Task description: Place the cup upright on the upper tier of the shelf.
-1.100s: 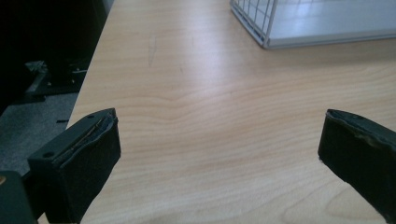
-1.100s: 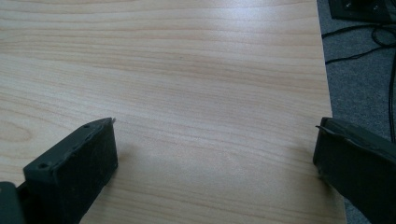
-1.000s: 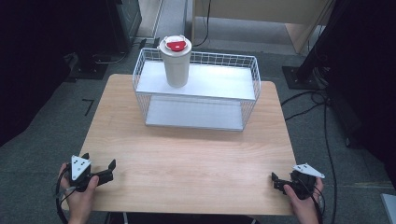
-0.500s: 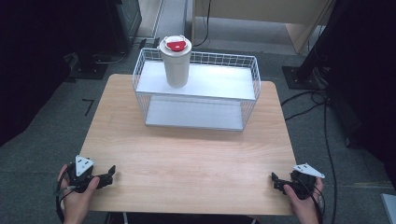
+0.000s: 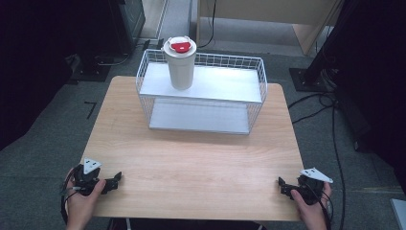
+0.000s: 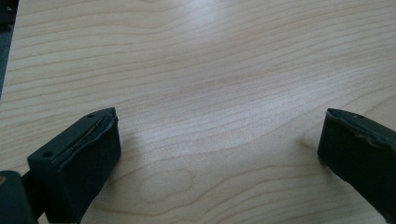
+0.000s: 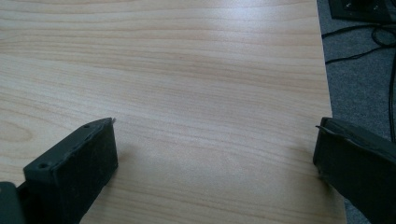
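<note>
Closest to me, at about seven o'clock on the table, the left gripper (image 5: pixel 114 181) rests at the near edge in the person's left hand (image 5: pixel 81 201), jaws spread wide with nothing but bare wood between them. Over at five o'clock the right gripper (image 5: pixel 282 186) sits the same way at the opposite near corner: jaws wide apart, empty, the table's right edge just beyond its outer jaw in the right gripper view.

Nothing seems to have been started, as far as I can judge. The tumbler (image 5: pixel 180 63), a cream travel cup with a red-centred lid, stands upright at about eleven o'clock on the upper shelf of the white wire rack (image 5: pixel 253 103), at its left end and well apart from both tools. Whatever is meant for it (a lift off the shelf, I would guess) is all still to do: reach, grasp, carry.

The wooden tabletop (image 5: pixel 191 158) is pale, grained and bare between grippers and rack. Beyond, grey carpet, black cables (image 5: pixel 313 103) trailing at two o'clock, dark equipment stands at either far side, and a light wooden panel at twelve.
</note>
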A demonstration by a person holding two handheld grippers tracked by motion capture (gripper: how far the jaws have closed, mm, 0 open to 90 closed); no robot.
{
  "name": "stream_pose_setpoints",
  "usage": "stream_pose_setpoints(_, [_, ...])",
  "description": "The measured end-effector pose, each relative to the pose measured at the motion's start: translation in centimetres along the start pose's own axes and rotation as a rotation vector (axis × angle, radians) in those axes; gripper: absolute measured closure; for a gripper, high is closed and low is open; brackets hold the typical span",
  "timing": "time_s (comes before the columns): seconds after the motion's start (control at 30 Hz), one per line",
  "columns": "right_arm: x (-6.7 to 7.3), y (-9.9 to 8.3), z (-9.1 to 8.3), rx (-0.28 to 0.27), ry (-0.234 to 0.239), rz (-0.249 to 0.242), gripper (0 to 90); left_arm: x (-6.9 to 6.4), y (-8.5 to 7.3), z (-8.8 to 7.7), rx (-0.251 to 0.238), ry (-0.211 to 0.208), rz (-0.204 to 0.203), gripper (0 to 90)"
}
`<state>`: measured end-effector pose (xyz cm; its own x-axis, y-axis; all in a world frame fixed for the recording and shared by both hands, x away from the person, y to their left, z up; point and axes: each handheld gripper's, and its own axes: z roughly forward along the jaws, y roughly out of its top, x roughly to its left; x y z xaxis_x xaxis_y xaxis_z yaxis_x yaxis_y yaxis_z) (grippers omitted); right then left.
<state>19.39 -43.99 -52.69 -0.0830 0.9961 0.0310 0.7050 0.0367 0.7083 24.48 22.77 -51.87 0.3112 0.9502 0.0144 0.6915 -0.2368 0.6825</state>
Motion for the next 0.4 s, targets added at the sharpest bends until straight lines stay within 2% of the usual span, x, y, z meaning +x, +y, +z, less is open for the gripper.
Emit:
stream_pose_setpoints(0.17, [0.0,0.0,0.0,0.0,0.0,0.0,0.0,-0.02,-0.01,-0.01,0.001,-0.002,0.0,0.0])
stream_pose_setpoints(0.3, [-0.01,0.0,-0.01,0.001,0.0,-0.001,0.0,-0.42,0.22,0.22,-0.002,0.02,-0.028,0.0])
stream_pose_setpoints(0.4, [-0.01,0.0,-0.02,0.002,0.0,0.0,0.0,-0.5,0.25,0.23,0.001,0.02,-0.026,0.0])
